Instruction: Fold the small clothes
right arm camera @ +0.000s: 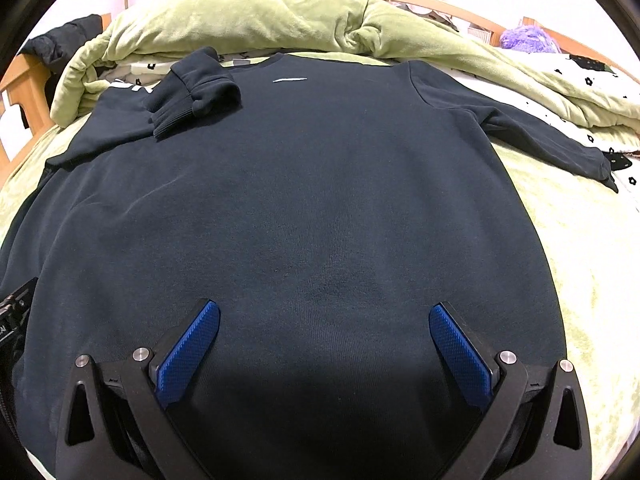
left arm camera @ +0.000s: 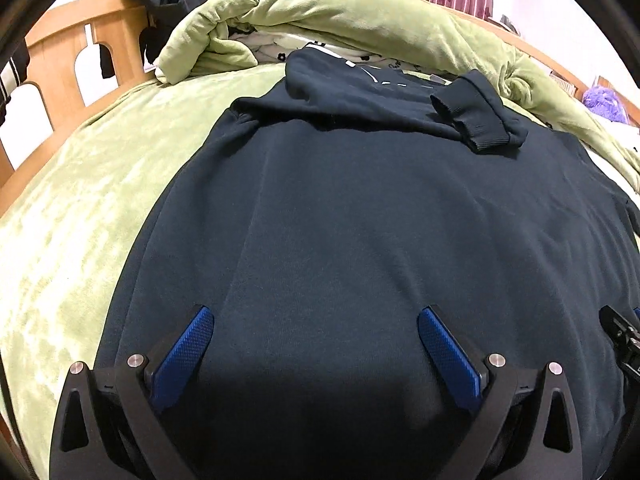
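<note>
Green plush bedding [right arm camera: 580,240] is covering the bed, with a rumpled green quilt [right arm camera: 260,16] lying bunched along the far side. Spreading flat over it is a dark navy sweatshirt [right arm camera: 300,200], one sleeve [right arm camera: 192,92] lying folded in across the chest, the other sleeve [right arm camera: 540,140] stretching out over the bedding. Left gripper [left arm camera: 316,316] and right gripper [right arm camera: 324,312] are hovering over the hem end, jaws standing wide apart, gripping nothing.

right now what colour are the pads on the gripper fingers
Blue with a fine dotted texture, on both the left gripper and the right gripper; clearest in the right wrist view.
</note>
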`<state>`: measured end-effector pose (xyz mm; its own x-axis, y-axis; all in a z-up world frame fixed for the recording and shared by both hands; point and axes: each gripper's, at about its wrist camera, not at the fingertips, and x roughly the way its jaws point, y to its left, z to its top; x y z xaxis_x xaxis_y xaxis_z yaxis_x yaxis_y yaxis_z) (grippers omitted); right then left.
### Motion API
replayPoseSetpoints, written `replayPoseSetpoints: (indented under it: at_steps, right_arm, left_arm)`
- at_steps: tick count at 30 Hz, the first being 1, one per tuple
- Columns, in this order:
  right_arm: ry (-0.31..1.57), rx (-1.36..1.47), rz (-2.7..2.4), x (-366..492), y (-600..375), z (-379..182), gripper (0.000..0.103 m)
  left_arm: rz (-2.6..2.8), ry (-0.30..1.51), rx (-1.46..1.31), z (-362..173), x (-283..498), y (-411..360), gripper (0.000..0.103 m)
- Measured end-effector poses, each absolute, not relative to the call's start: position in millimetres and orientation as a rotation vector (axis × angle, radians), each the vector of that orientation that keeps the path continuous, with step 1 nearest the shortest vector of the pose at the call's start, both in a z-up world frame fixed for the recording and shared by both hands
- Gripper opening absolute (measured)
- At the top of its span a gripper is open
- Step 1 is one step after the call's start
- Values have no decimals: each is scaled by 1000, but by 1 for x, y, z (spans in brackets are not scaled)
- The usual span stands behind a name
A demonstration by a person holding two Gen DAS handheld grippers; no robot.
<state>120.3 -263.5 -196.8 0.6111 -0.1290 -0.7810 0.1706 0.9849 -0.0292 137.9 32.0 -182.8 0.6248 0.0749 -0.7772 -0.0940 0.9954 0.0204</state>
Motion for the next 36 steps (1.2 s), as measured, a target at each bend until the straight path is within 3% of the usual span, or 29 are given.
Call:
replayPoseSetpoints:
  at_steps: [36]
  right_arm:
    - [896, 49, -173, 120, -264, -198, 103]
  left_arm:
    - [113, 878, 39, -182, 137, 25, 103]
